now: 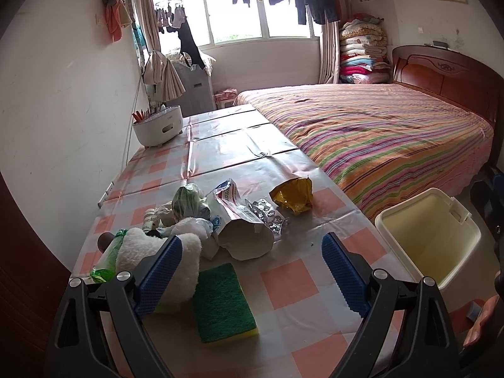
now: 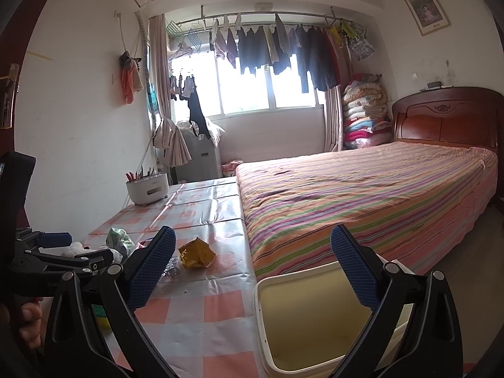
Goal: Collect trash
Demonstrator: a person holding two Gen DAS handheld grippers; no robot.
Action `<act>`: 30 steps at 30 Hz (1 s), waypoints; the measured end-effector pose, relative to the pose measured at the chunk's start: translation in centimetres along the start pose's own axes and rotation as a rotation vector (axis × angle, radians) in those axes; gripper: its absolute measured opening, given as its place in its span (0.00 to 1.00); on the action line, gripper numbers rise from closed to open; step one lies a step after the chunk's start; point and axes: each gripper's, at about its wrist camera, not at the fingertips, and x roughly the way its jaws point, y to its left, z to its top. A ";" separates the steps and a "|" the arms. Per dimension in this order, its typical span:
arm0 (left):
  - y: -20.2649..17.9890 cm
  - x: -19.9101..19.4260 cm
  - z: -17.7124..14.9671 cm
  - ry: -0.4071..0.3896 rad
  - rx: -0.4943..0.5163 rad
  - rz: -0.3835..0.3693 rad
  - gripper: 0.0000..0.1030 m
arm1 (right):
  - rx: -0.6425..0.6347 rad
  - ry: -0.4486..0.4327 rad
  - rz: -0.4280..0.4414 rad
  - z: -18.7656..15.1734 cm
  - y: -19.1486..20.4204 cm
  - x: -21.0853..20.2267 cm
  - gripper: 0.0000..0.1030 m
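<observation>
Left gripper [image 1: 252,271] is hovering with jaws spread wide, and right gripper [image 2: 253,267] is hanging wide open too, both empty.

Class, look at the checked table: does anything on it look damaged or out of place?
Yes. A torn paper bag lies on its side, a crumpled yellow wrapper sits near the bed edge, and used blister packs are scattered between them. All loose litter, while the bin beside the table looks empty.

Bin [image 1: 431,236] right of table [image 1: 283,280]
</observation>
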 end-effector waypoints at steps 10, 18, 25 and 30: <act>0.0 0.1 -0.1 0.003 0.002 0.003 0.85 | 0.004 -0.002 0.003 0.0 0.0 -0.1 0.94; -0.1 0.1 -0.1 0.003 0.002 0.004 0.85 | 0.003 -0.001 0.005 -0.1 0.0 -0.1 0.94; -0.1 0.2 -0.2 0.006 -0.002 0.005 0.85 | 0.005 -0.001 0.009 -0.1 0.0 -0.1 0.94; -0.2 0.2 -0.2 0.006 -0.002 0.005 0.85 | 0.002 -0.004 0.010 -0.1 0.0 -0.1 0.94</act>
